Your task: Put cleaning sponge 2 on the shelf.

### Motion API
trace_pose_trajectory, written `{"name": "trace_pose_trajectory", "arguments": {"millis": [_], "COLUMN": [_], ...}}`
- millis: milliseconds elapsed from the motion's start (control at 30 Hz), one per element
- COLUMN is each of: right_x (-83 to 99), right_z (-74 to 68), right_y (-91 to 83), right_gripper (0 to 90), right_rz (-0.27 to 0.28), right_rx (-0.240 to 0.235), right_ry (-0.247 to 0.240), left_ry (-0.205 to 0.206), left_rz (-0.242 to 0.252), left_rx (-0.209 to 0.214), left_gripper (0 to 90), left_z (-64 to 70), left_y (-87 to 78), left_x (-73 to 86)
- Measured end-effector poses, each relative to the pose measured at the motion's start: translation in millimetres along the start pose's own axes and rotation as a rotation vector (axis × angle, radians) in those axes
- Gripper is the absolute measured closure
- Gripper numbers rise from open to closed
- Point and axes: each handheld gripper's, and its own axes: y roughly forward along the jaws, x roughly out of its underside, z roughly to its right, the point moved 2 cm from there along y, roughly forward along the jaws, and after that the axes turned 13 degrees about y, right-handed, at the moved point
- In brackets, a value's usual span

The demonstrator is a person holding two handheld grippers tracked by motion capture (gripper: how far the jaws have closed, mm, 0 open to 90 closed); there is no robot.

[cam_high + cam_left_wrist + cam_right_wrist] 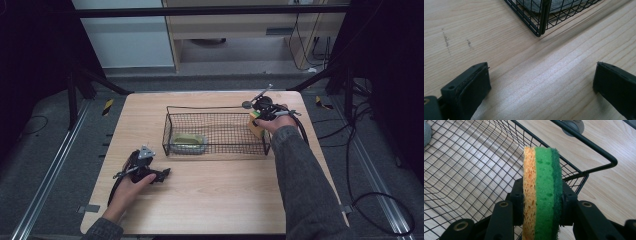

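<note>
My right gripper (259, 119) is shut on a layered sponge (542, 195), orange on one side and green on the other, held on edge over the right end of a black wire basket (215, 149). In the high view the sponge (256, 125) sits just inside the basket's right wall. A grey-green object (188, 143) lies in the basket's left end. My left gripper (162, 174) rests low over the table in front of the basket's left corner, open, with bare wood between its fingers (471, 87). The basket's corner (540, 23) shows ahead of it.
The wooden table (210, 200) has open room in front of the basket and to its left. Black frame posts and cables stand around the table's edges. The right forearm in a grey sleeve (300, 175) crosses the table's right side.
</note>
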Motion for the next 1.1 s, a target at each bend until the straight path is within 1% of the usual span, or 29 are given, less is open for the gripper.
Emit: {"name": "trace_pose_trajectory", "arguments": {"millis": [133, 200, 433, 467, 533, 567, 600, 867, 900, 967, 1033, 1100], "right_x": [1.3, 1.2, 1.4, 1.3, 0.8, 0.7, 0.5, 1.2, 1.2, 1.1, 1.1, 1.5], "right_z": [-0.7, -2.1, -5.4, -6.1, -5.7, -6.7, -6.1, -8.1, -8.9, -10.6, -12.6, -15.1], "right_y": [1.8, 1.9, 6.9, 7.0, 6.9, 6.3, 6.1, 1.4, 0.3, -3.3, -6.9, -11.7], "right_gripper": [64.0, 64.0, 62.9, 62.4, 61.6, 61.1, 60.2, 55.6, 55.3, 54.2, 53.1, 54.1], "right_rz": [-0.005, -0.006, -0.021, -0.022, -0.013, -0.014, -0.012, -0.016, -0.018, -0.013, -0.009, -0.006], "right_rx": [0.009, 0.010, 0.012, 0.012, 0.011, 0.009, 0.013, 0.013, 0.007, 0.010, 0.003, -0.007], "right_ry": [-0.006, 0.000, -0.014, -0.010, -0.022, -0.005, -0.014, -0.005, -0.005, -0.009, -0.009, -0.006], "left_ry": [0.000, 0.000, 0.000, 0.000, 0.000, 0.001, 0.000, 0.001, 0.001, 0.001, 0.001, 0.001], "left_rz": [0.000, 0.000, 0.000, 0.000, 0.000, 0.000, 0.000, 0.001, 0.000, 0.000, 0.000, 0.000], "left_rx": [0.000, 0.000, 0.001, 0.001, 0.002, 0.002, 0.002, 0.002, 0.002, 0.002, 0.002, 0.002], "left_gripper": [0.0, 0.0, 0.0, 0.0, 0.0, 0.0, 0.0, 0.0, 0.0, 0.0, 0.0, 0.0], "left_z": [0.0, 0.0, 0.0, 0.0, -0.1, -0.1, -0.1, -0.1, -0.1, -0.1, -0.1, -0.1], "left_y": [0.0, 0.0, 0.0, 0.0, 0.0, 0.0, 0.0, 0.1, 0.0, 0.0, 0.0, 0.0], "left_x": [0.0, 0.0, 0.0, 0.0, 0.0, 0.0, 0.0, 0.0, 0.0, 0.0, 0.0, 0.0]}}
